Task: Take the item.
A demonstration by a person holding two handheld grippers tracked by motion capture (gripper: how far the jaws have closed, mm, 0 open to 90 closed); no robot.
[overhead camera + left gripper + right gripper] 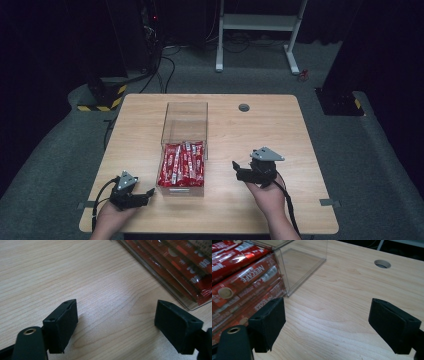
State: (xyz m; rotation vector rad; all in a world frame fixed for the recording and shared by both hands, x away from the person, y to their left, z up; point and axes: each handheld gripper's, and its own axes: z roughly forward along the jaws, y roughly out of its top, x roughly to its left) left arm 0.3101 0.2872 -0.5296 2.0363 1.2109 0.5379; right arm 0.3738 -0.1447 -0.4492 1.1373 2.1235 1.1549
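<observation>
I see the desk (260, 130) first: a pale wood top with fine grain, and a round cable hole (244, 107) near its far edge. In the middle stands the box (185, 120), a long clear plastic case with thin hard walls. Its long axis runs from the near edge toward the far edge. The far half of the box is bare; the near half holds the sachets (182, 164), slim red glossy sticks with white print, lying side by side along the same axis.

The left gripper (141, 195) is close to the near left corner of the desk, and the box lies to its right and a little forward, near but apart. The right gripper (239, 169) is on the other side, with the box to its left. I judge the left one is nearer to the near end of the box, where the sachets are.

Both grippers have matte black, blocky jaws spread wide, and nothing is between them.
</observation>
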